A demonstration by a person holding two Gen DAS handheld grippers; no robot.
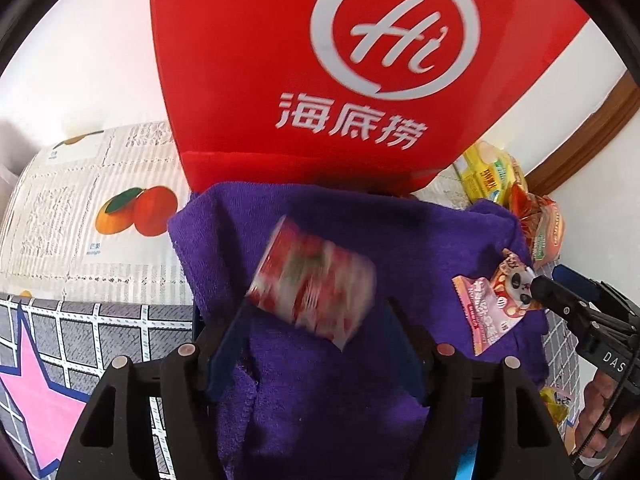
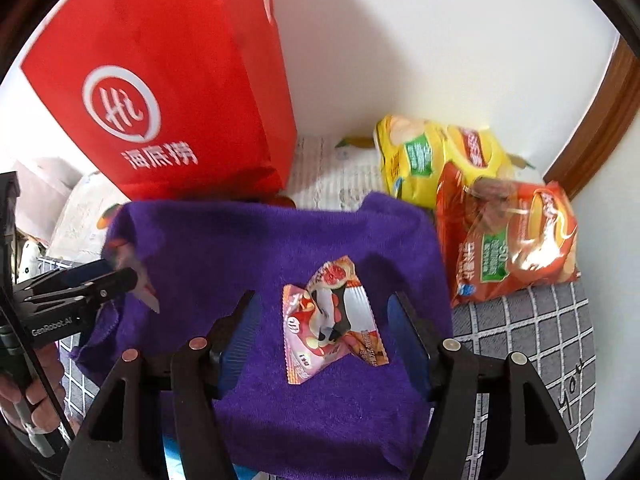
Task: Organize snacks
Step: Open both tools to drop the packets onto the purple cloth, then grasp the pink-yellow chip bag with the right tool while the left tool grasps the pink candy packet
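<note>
Left gripper: jaws apart, a blurred red-and-white snack pack seen between them at frame centre, not visibly pressed by either pad

Right gripper: jaws apart, pink panda packet lying loose on the purple towel at frame centre

Risk judged: both packs are light and unclamped, so either could slide off the towel; a low pass could snag the pile

Red bag, upper left, is marked "Hi" with "海底捞"

Yellow chip bag and orange chip bag at right; labels not readable. "GenRobot.AI" is read on the left gripper's body
</note>
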